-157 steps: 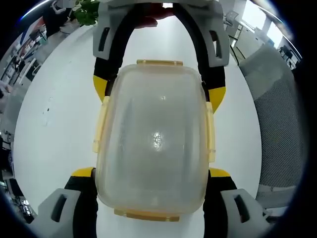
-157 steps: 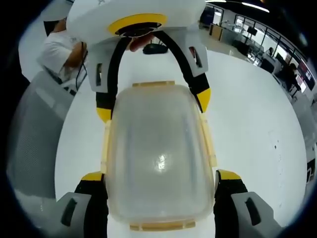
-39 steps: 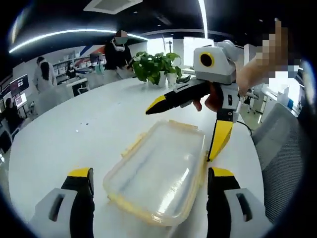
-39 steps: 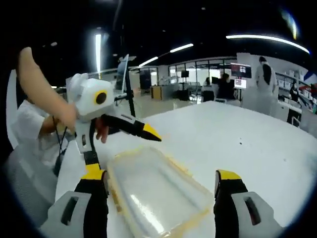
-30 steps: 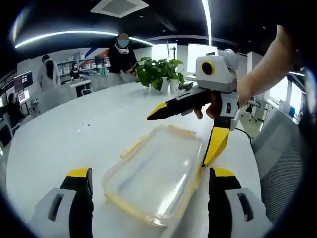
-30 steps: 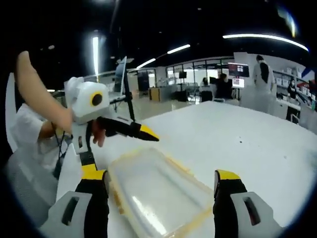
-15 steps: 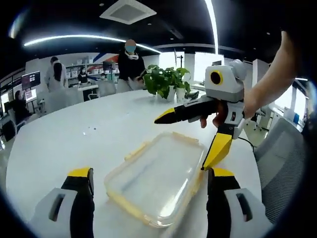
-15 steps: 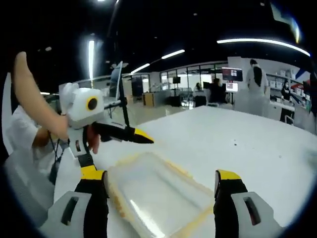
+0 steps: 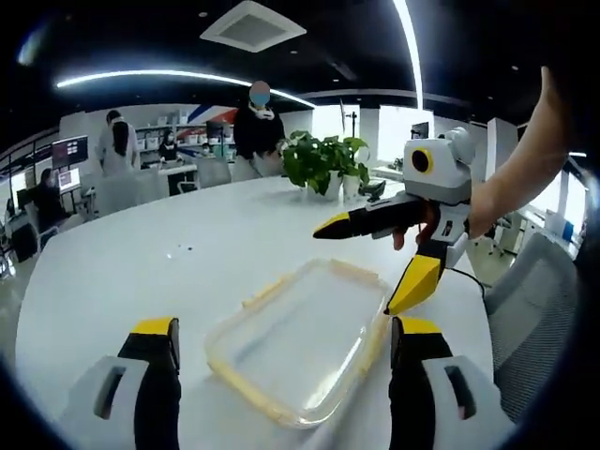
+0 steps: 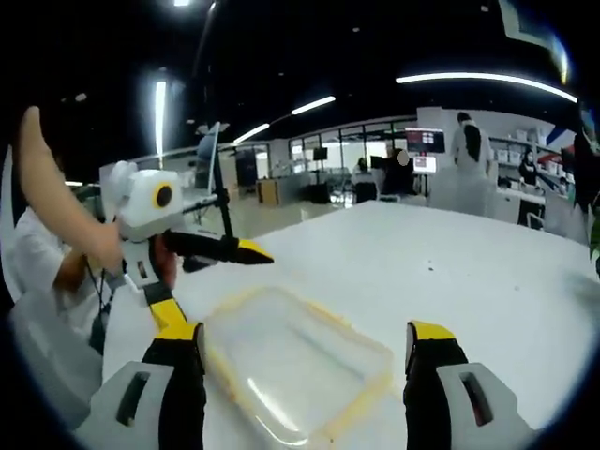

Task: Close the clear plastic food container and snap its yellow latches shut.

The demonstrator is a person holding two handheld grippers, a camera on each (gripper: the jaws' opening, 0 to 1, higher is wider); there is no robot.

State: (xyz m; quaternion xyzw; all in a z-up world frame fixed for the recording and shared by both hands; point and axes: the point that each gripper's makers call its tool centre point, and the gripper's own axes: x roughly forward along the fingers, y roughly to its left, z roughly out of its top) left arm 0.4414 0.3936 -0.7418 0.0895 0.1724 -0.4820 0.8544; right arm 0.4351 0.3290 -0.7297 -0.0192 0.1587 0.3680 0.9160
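We see the clear container (image 9: 305, 347) lying flat on the white surface (image 9: 141, 272), lid on top, its long axis running from about 7 o'clock near our left gripper (image 9: 281, 342) toward 1 o'clock in the left gripper view. The left gripper's fingers (image 9: 155, 352) stand released and wide apart, one at either side of the container's near end, above it and gripping nothing. The right gripper (image 9: 394, 253) comes in at 2 o'clock, its fingers also spread; the lower yellow tip sits at or just over the container's far right edge, though we cannot tell if it touches.

In the right gripper view the container (image 10: 300, 361) lies between that gripper's own parted fingers (image 10: 431, 352), with the left gripper (image 10: 202, 272) at 10 o'clock beyond it.

We judge the yellow latches (image 9: 370, 333) along the long sides to be the next concern. Whether they are snapped we cannot tell. The right gripper is nearer the far side's latch, the left nearer the close end.
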